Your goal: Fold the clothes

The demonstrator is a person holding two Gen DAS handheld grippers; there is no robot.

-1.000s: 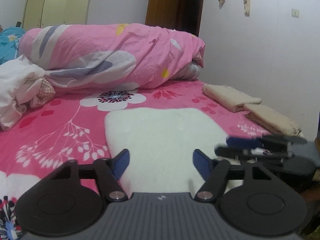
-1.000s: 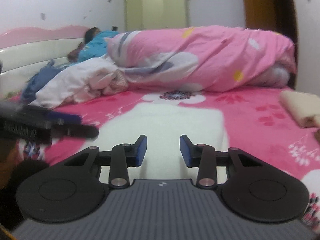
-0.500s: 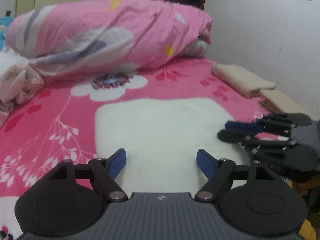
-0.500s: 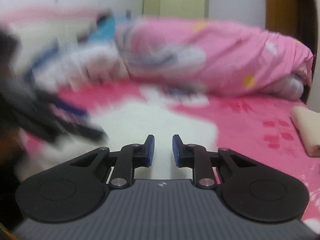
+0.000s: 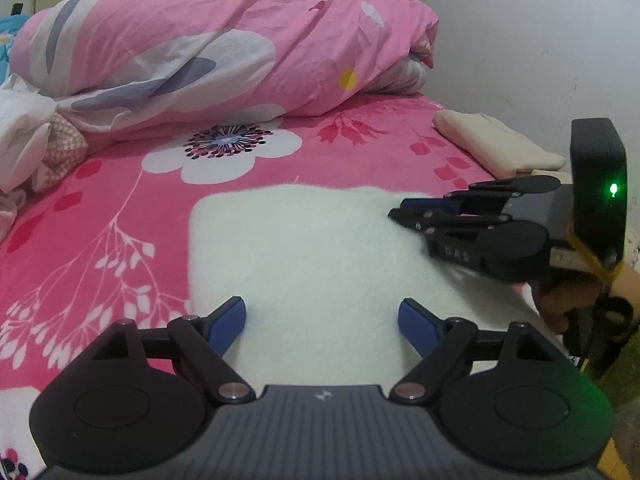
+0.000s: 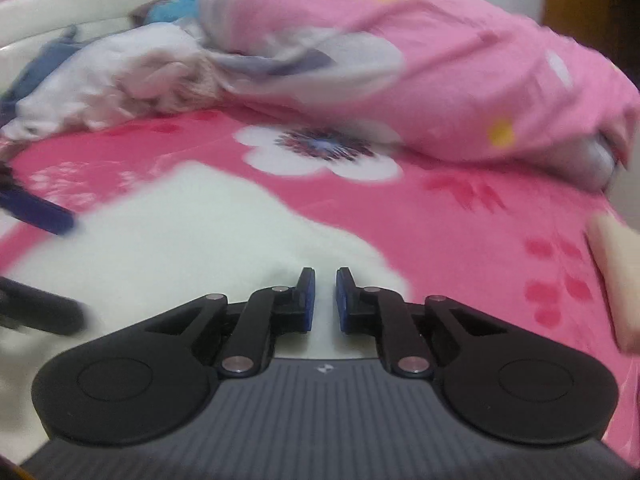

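1. The left gripper (image 5: 322, 322) hangs low over the near edge of a white fleecy cloth (image 5: 320, 248); its jaws have just been opening and now stand wide and released, with only the cloth's surface showing in the gap and neither blue pad pressing on it
2. The right gripper (image 6: 325, 300) sits over the near right part of the same white cloth (image 6: 192, 240); its jaws have just been closing and now stand drawn in almost together, a narrow slit left between the pads. Whether any cloth is pinched in that slit I cannot tell, since this view is smeared by motion
3. Seen from the left wrist, the right gripper (image 5: 400, 210) lies side-on at the cloth's right edge, fingertips over the fleece, a green lamp lit on its body and a hand (image 5: 568, 300) holding its grip below
4. The cloth lies flat on the pink flowered bedspread (image 5: 100, 208), roughly in the middle of the near half of the bed, with rounded corners
5. Further right, near the wall, a folded cream garment (image 5: 492, 144) lies on the bedspread, well apart from the white cloth
6. To the far left a heap of crumpled white and pale clothes (image 5: 24, 140) rests against the bedding
7. Across the back of the bed lies a bunched pink duvet (image 5: 224, 44) with grey and white patches, and behind it a pale wall and part of a brown door
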